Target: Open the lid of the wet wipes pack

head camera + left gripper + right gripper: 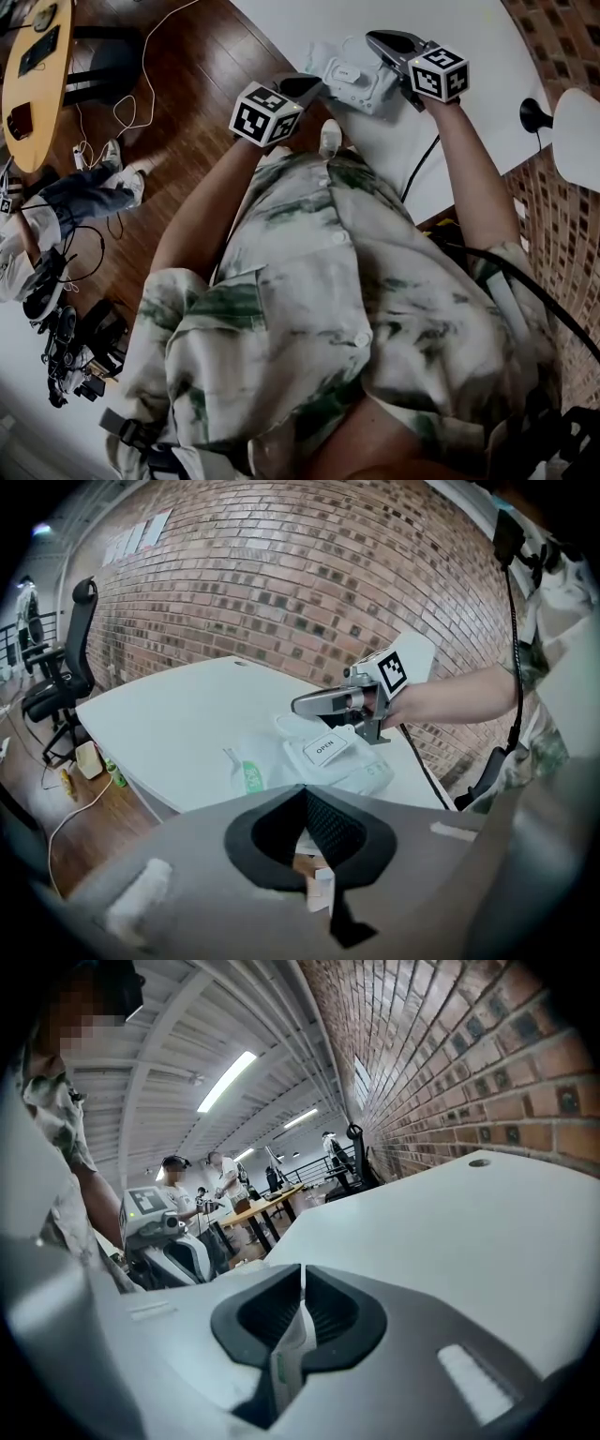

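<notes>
On the table point(487, 37), right gripper point(377, 38) pinches the wet wipes pack point(364, 86) edgewise; left gripper point(313, 83), closed and empty, should part and catch the lid point(324, 749) squarely.

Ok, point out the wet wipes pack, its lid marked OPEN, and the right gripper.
wet wipes pack point(371, 772): left gripper view, on the white wrapper beside the lid.
lid point(324, 748): left gripper view, on its OPEN label.
right gripper point(296, 704): left gripper view, at the tip of its jaws.
</notes>
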`<state>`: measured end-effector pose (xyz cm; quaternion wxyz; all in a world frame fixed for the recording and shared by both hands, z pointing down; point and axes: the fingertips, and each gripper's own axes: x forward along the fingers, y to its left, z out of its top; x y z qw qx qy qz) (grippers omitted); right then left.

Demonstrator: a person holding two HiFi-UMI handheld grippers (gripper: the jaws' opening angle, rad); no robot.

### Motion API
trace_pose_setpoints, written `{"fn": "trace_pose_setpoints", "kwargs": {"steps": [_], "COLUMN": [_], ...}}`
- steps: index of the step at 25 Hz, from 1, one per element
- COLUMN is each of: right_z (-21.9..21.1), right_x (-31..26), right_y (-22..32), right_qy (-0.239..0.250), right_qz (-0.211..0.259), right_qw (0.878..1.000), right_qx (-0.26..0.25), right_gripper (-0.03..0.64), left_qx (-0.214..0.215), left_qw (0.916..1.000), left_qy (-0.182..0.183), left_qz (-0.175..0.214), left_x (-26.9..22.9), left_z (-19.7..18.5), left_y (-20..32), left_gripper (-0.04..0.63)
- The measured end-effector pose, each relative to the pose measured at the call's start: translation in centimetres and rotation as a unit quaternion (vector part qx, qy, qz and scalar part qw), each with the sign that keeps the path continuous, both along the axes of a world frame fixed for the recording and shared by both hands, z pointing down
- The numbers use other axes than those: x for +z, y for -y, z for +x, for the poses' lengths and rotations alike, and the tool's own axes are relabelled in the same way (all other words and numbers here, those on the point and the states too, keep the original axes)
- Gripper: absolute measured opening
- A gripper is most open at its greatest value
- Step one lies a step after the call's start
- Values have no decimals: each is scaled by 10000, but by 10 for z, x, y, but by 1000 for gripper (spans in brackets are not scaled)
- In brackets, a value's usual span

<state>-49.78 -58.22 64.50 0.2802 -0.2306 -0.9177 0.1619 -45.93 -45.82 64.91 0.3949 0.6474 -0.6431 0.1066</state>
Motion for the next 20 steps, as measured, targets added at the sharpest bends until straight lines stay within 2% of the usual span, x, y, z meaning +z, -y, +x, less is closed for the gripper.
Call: {"fn": "trace_pose_setpoints", "kwargs": {"steps": [4, 12, 16, 20], "right_z": [3, 8, 8, 13], "right_x": [11, 14, 3, -17], "right_y": [-2, -1, 1, 4], "right_qy": [-131, -70, 87, 287], "right_qz": [54, 238, 243, 373], "right_qw": [9999, 9997, 9996, 9987], "right_qx": [-42, -29, 57, 172], "right_gripper": [14, 2, 2, 2], "left_qx": [-59, -115, -109, -145], "left_qw": [10000, 9999, 9999, 9997], "left_qy": [2, -36, 40, 83], "left_qz": [-14, -17, 11, 197], "left_x": [-1, 0, -7, -22], "left_z": [-1, 1, 1, 4], "left_y": [-1, 0, -3, -9], "left_gripper": [-2, -2, 0, 2]}}
